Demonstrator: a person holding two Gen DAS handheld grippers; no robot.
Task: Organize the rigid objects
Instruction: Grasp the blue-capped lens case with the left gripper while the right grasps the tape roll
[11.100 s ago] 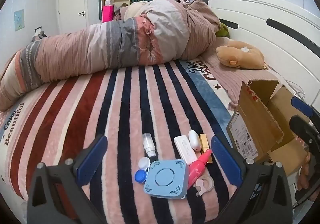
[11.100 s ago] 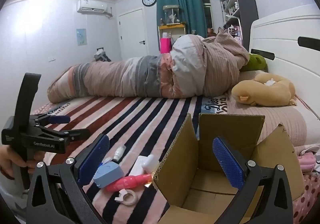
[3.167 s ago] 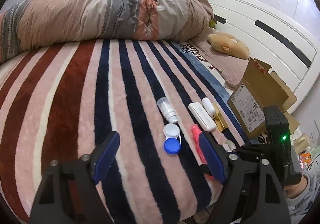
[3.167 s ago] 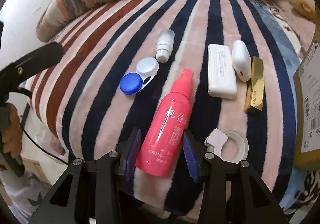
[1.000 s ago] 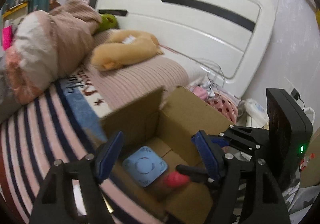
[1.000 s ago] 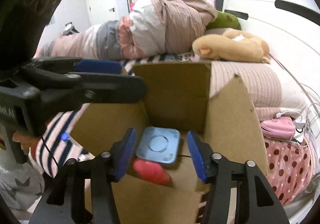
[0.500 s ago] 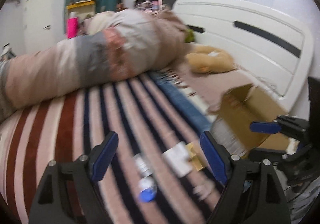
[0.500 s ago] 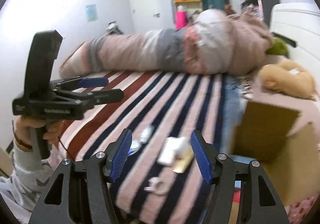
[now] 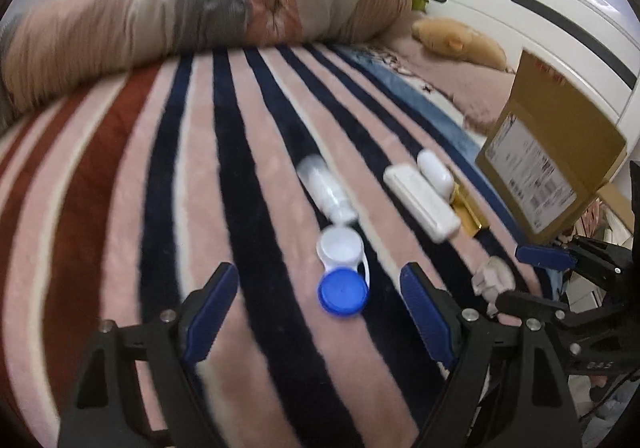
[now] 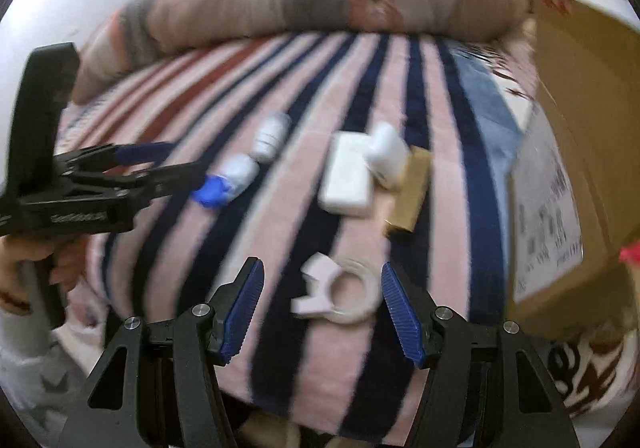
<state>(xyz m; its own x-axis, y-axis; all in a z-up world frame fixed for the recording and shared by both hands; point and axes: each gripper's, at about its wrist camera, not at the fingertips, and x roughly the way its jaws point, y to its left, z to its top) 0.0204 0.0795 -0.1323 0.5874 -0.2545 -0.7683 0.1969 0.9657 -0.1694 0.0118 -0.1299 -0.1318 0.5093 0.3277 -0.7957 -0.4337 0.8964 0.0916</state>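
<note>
Left tongs (image 9: 320, 304): released, empty, framing the contact lens case (image 9: 342, 270) on the bed (image 9: 100, 176).
Right tongs (image 10: 322, 308): released, empty, framing the tape roll (image 10: 340, 294).
Remaining on bed: small bottle (image 9: 326, 188), white case (image 9: 420, 200), white pod (image 9: 434, 172), gold bar (image 9: 468, 214).
Cardboard box (image 9: 548, 152): at bed's edge; contents hidden.
Progress, judged: six items left to box.
</note>
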